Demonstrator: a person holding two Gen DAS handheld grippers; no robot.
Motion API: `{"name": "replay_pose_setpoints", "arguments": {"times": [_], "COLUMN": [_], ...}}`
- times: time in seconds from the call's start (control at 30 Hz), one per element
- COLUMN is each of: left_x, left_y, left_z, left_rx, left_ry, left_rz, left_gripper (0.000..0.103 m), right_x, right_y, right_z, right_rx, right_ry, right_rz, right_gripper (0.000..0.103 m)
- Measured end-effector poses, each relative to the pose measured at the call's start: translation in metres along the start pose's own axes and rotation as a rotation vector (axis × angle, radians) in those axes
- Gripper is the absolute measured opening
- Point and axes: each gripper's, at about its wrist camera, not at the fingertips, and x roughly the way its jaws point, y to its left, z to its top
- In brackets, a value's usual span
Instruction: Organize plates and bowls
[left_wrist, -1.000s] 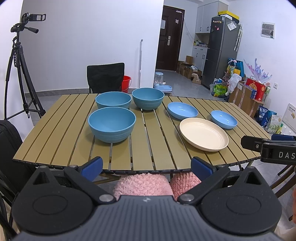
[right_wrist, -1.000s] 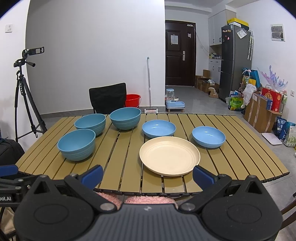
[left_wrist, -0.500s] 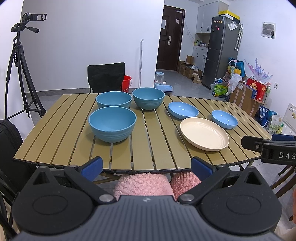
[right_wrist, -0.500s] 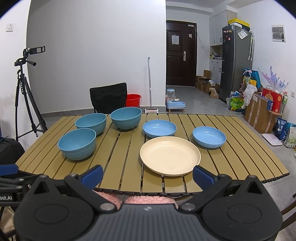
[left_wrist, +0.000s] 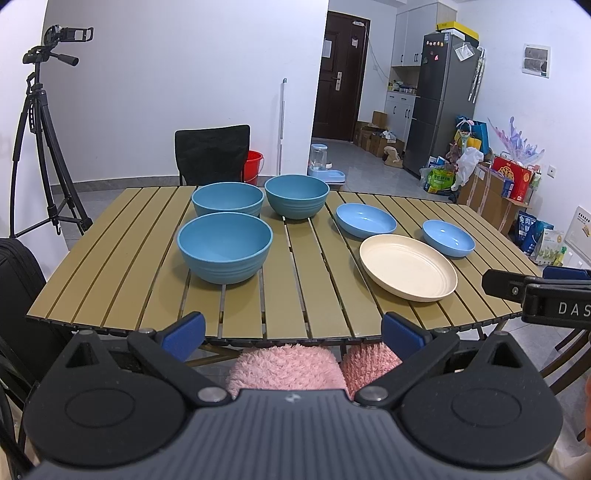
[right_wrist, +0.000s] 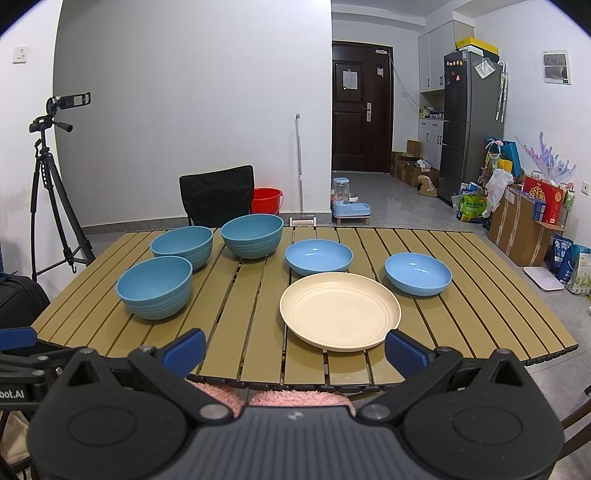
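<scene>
Three deep blue bowls stand on the slatted wooden table (left_wrist: 306, 295): a near one (left_wrist: 224, 246) (right_wrist: 155, 286), a far left one (left_wrist: 227, 199) (right_wrist: 182, 244) and a far middle one (left_wrist: 296, 195) (right_wrist: 252, 235). Two shallow blue dishes (right_wrist: 318, 256) (right_wrist: 418, 273) and a cream plate (right_wrist: 340, 310) (left_wrist: 408, 266) lie to the right. My left gripper (left_wrist: 293, 332) is open and empty at the table's near edge, before the near bowl. My right gripper (right_wrist: 294, 347) is open and empty just before the cream plate.
A black chair (right_wrist: 218, 194) stands behind the table, with a red bucket (right_wrist: 266, 200) beside it. A camera tripod (right_wrist: 51, 184) stands at left. A fridge (right_wrist: 471, 122), boxes and bags line the right wall. Pink fluffy slippers (left_wrist: 284, 365) show below the table edge.
Both grippers have edged slightly forward and a little lower toward the table. Nothing on the table has moved.
</scene>
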Motion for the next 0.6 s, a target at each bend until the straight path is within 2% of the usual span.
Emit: {"name": "replay_pose_setpoints", "arguments": {"times": [0.6], "left_x": [-0.0009], "left_y": [0.0009], "left_z": [0.0009], "left_rx": [-0.001], "left_ry": [-0.002], "left_rz": [0.001], "left_gripper": [0.103], "right_x": [-0.0035], "right_y": [0.0003], "right_z": [0.0055], "right_rx": [-0.003], "right_ry": [-0.009], "right_rz": [0.004], "right_gripper": [0.103]}}
